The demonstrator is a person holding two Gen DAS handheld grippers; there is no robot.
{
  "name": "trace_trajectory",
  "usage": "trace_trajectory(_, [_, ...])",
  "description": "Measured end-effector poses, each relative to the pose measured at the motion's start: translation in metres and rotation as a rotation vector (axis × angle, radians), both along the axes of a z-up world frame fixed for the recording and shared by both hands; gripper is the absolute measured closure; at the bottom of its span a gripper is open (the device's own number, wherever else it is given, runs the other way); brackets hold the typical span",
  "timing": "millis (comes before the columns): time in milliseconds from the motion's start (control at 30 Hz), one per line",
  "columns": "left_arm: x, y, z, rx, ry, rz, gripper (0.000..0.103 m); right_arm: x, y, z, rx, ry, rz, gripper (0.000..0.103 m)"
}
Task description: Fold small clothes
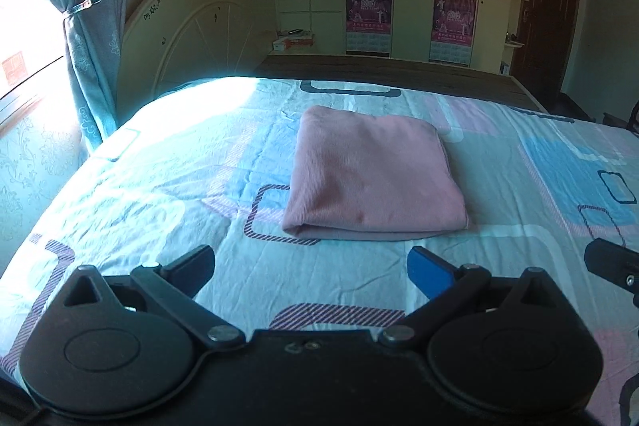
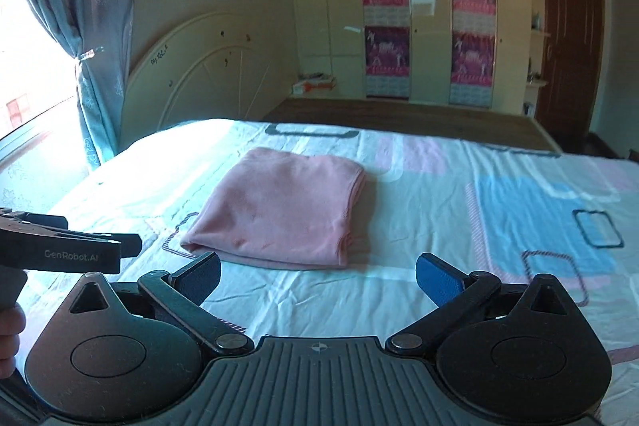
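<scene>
lying folded on patterned bedsheet (image 1: pixel 167 162): pink garment (image 1: pixel 371 178); wardrobe (image 2: pixel 423 26) behind; both grippers wide apart, empty.

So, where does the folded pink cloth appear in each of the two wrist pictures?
Left wrist view: the folded pink cloth lies at the centre of the picture, on the bed sheet, slightly right of the midline.
Right wrist view: the cloth lies left of centre, its near edge just beyond the left finger.
Shared landmark: the white arched headboard, which stands beyond the cloth to the left in both views.
</scene>
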State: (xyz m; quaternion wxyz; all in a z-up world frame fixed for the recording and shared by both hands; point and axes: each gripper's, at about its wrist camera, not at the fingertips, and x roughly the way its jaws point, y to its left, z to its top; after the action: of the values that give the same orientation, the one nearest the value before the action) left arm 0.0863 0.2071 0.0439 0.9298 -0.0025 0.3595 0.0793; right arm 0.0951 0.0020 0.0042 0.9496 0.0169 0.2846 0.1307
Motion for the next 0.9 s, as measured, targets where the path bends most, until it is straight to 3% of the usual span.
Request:
trace_trajectory(400, [-0.112, -0.029, 0.032, 0.036, -0.062, 0.008, 0.001, -0.119, -0.012, 0.026, 0.015, -0.136, -0.02, 0.0])
trace_trajectory(633, [-0.144, -0.037, 0.044, 0.037, -0.085, 0.008, 0.001, -0.148, -0.018, 0.039, 0.033, -0.189, -0.028, 0.0])
trace_trajectory(900, [-0.154, -0.044, 0.048, 0.043, -0.105, 0.01, 0.0, -0.16, -0.025, 0.039, 0.035, -0.195, -0.034, 0.0])
